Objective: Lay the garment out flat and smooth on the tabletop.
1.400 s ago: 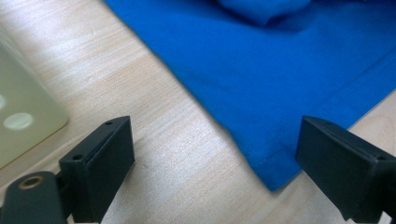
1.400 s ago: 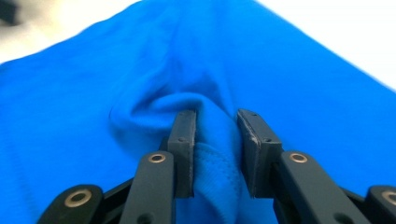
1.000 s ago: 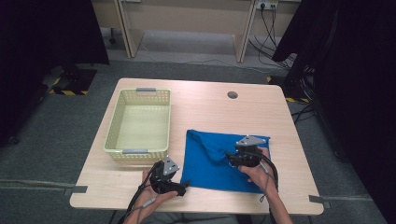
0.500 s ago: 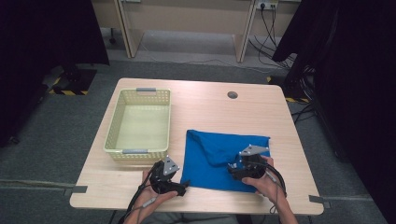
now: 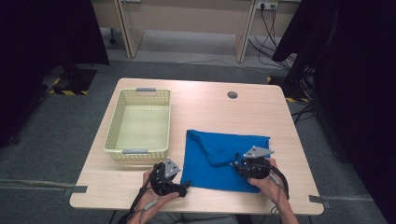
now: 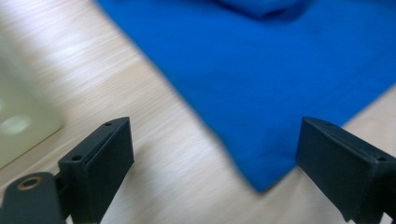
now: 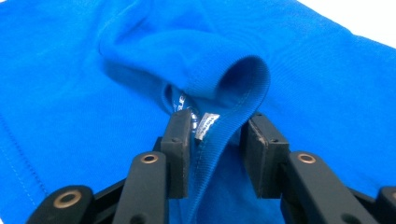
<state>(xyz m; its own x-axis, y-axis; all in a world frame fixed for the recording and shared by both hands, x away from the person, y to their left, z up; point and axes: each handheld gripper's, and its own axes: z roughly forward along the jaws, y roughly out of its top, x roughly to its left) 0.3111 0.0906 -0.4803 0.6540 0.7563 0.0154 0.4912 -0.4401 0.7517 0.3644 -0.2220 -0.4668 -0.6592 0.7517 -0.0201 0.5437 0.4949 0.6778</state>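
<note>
Right claw (image 7: 217, 140) has just been closing around the ribbed collar (image 7: 243, 93) of the soft, light blue shirt (image 5: 219, 161) lying on the surface (image 5: 210, 107), a firm handhold, left claw (image 6: 215, 163) spread.

Your left gripper (image 5: 183, 187) rests low at the near edge, its fingers (image 6: 100, 161) spread wide with nothing between them. Your right gripper (image 5: 236, 164) points away from you; its fingers (image 7: 180, 140) have just been closing, with fabric between them.
</note>
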